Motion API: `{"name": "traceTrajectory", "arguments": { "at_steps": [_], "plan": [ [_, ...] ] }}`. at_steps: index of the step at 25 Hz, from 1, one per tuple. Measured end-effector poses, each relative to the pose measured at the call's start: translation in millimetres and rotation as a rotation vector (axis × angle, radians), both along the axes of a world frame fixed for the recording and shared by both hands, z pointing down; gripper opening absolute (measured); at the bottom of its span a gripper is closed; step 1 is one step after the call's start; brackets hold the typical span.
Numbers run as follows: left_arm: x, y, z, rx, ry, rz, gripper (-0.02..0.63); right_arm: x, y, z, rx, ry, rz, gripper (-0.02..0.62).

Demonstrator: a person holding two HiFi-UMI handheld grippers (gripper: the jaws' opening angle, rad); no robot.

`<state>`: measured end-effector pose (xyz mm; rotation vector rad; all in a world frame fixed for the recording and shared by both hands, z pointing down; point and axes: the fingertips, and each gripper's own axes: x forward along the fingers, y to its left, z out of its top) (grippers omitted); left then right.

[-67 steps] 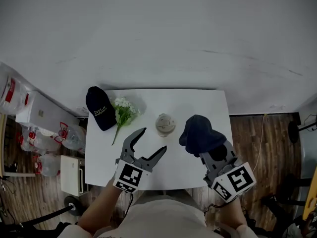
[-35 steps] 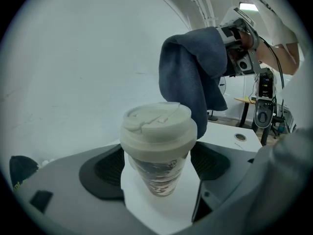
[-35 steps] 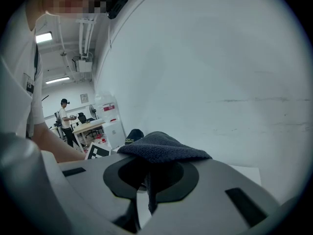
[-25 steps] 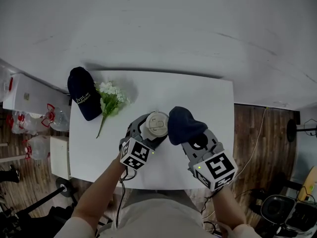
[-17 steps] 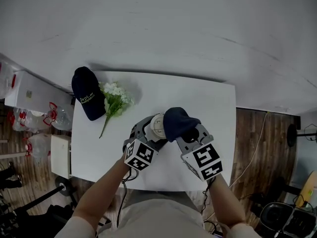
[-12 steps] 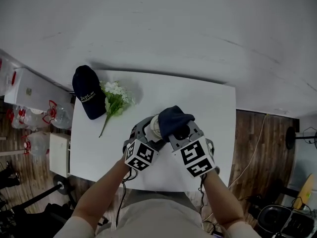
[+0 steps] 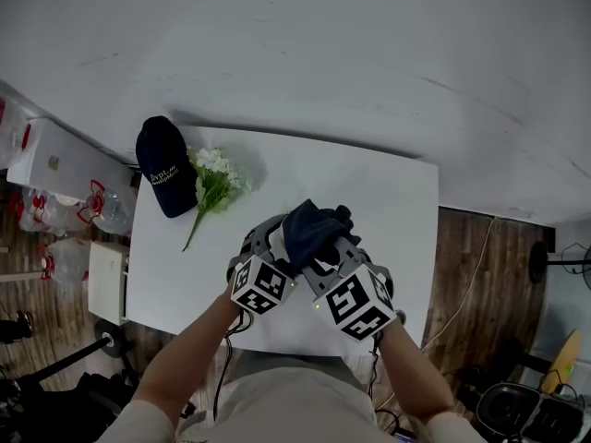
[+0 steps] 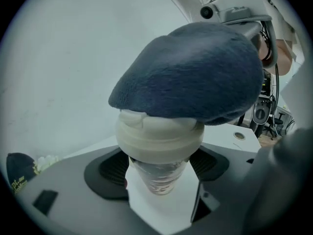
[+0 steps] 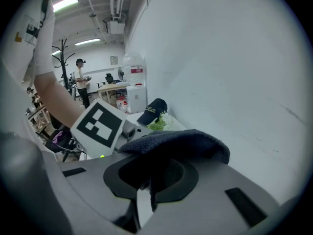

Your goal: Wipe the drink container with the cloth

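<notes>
Just below the centre of the head view, the left tongs point(image 7: 268, 240) are clamped round the body of the drink container point(image 8: 159, 146), which is upright over the white worktop point(image 7: 388, 201). The right tongs point(image 9: 149, 182) pinch the dark blue cloth point(image 8: 195, 77), which lies draped over the container's pale lid. A dark cap point(image 7: 164, 166) and white flowers point(image 7: 214, 185) lie at the worktop's upper left.

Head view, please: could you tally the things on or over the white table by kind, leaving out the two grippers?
dark cap: 1
flower bunch: 1
drink cup: 1
dark blue cloth: 1
Total: 4
</notes>
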<state>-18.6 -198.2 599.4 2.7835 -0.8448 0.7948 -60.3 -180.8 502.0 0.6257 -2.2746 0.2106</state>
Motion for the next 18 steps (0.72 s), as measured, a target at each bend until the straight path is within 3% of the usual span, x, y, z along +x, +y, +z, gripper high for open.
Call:
{"name": "traceTrajectory", "arguments": {
  "at_steps": [3, 7, 14, 18],
  "plan": [
    [0.1, -0.2, 0.0, -0.005, -0.001, 0.001, 0.4, 5.7, 18.5, 0.3, -0.037, 0.006, -0.046, 0.058],
    [-1.3, 0.3, 0.0, -0.002, 0.0, 0.0, 0.4, 28.4, 35.9, 17.3, -0.076, 0.095, -0.06, 0.058],
    [-0.3, 0.4, -0.2, -0.006, -0.001, -0.008, 0.4, 70.4, 3.0, 2.6, 0.02, 0.041, 0.168, 0.058],
    [0.8, 1.2, -0.3, -0.007, -0.007, -0.007, 0.4, 65.4, -23.9, -1.8, 0.073, 0.023, 0.201, 0.058]
  ]
}}
